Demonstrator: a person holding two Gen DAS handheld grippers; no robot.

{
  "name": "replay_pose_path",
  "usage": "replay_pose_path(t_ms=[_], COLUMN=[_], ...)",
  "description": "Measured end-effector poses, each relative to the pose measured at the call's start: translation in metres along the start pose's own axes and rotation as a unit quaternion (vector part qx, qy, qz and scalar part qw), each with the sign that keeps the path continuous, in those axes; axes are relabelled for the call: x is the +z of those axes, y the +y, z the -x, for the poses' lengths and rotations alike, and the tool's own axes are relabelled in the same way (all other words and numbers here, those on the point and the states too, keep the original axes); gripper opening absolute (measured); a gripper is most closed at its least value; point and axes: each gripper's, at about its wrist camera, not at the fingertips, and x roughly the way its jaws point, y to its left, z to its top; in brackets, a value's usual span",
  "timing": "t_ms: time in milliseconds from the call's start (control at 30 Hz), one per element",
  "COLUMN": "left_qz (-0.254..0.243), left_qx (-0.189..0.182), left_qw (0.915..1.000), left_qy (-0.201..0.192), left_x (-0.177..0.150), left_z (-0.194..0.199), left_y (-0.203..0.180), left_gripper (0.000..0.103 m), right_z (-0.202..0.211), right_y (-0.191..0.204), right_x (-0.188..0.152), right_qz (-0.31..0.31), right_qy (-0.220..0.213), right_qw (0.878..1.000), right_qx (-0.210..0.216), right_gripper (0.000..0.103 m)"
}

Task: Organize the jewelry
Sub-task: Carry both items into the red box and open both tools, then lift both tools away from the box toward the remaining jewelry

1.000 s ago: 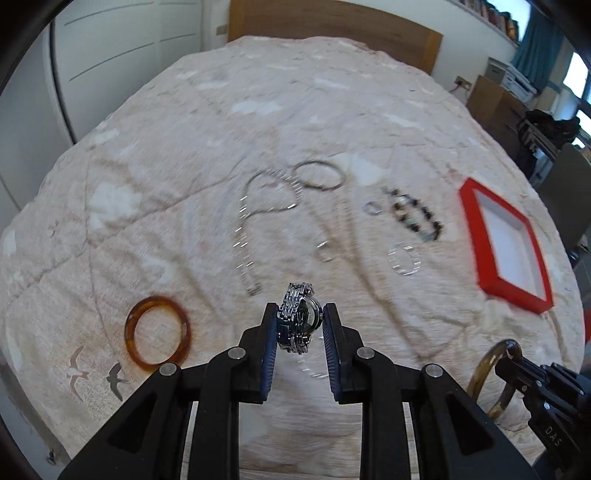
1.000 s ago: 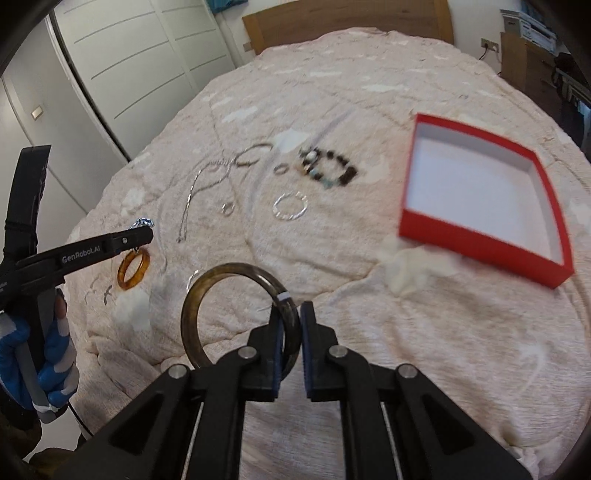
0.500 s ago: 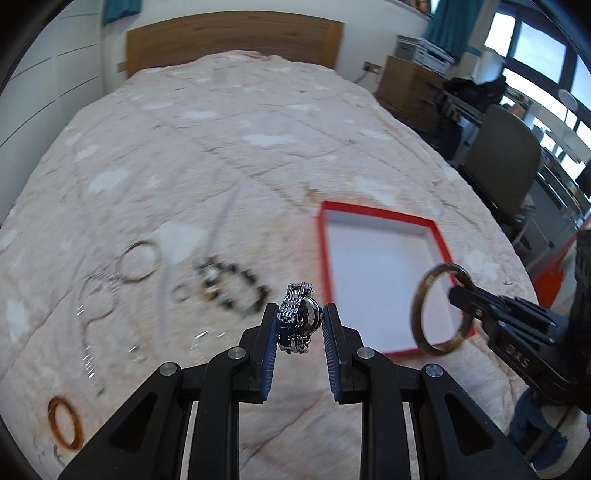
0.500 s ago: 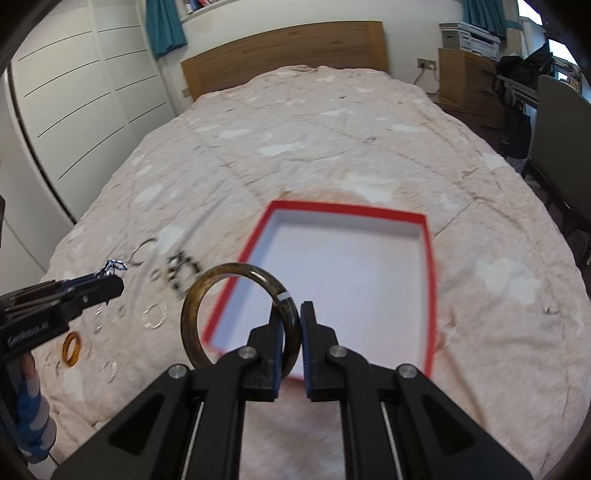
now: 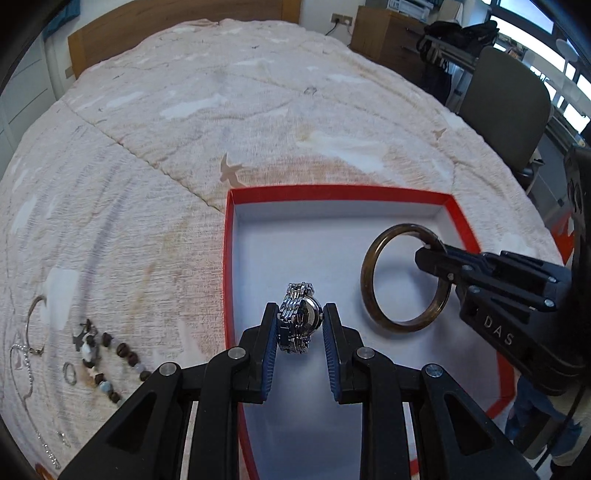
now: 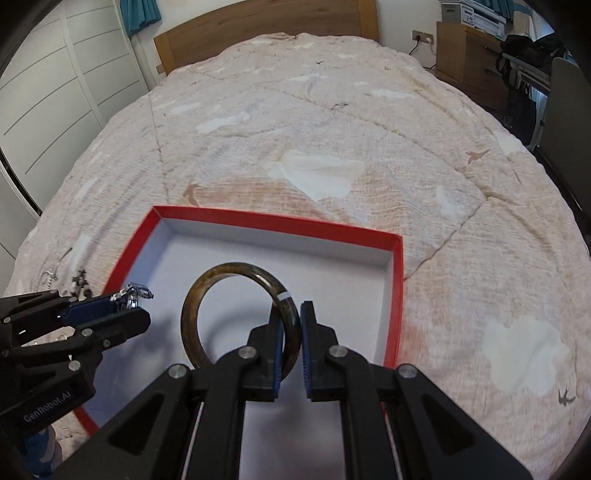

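Both pieces hang directly over the white floor of the red box [image 5: 456, 210], so the drop is straight down. The left gripper [image 5: 300, 325], low in the left-wrist frame, is clamped on a silver watch [image 5: 298, 317], its band running upright between the pads. The right gripper [image 6: 291, 332] pinches the brown bangle [image 6: 207, 291] at its right rim — ring on edge, extending left. Beaded bracelet [image 5: 107, 354] and chains remain on the bedspread [image 5: 221, 110], lower left.

A home bedroom: quilted bed [image 6: 332, 155], wooden headboard [image 6: 258, 22], white wardrobe doors [image 6: 62, 85].
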Motion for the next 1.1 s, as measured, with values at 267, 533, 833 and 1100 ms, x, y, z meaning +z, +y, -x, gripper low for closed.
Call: replay_pose_path(t_ms=[267, 533, 833, 1100], left_qz=[-0.010, -0.009, -0.015, 0.005], left_qx=[0.011, 0.011, 0.017, 0.036], left_qw=[0.9998, 0.9998, 0.9994, 0.9973], left_qy=[0.010, 0.014, -0.027, -0.064], left_x=[-0.008, -0.008, -0.009, -0.037], left_z=[-0.018, -0.015, 0.049, 0.146], left_y=[-0.003, -0.004, 0.007, 0.055], left_gripper=[0.025, 0.027, 0.045, 0.046], right_z=[-0.018, -0.017, 0.054, 0.124], right_y=[0.003, 0.007, 0.005, 0.046], right_x=[0.001, 0.000, -0.002, -0.029], right_qz=[0.026, 0.051, 0.038, 0.042], right_qy=[0.021, 0.033, -0.011, -0.053], right_qw=[0.999, 0.997, 0.997, 0.997], right_qx=[-0.018, -0.042, -0.062, -0.033], right_gripper=[0.009, 0.024, 0.037, 0.038])
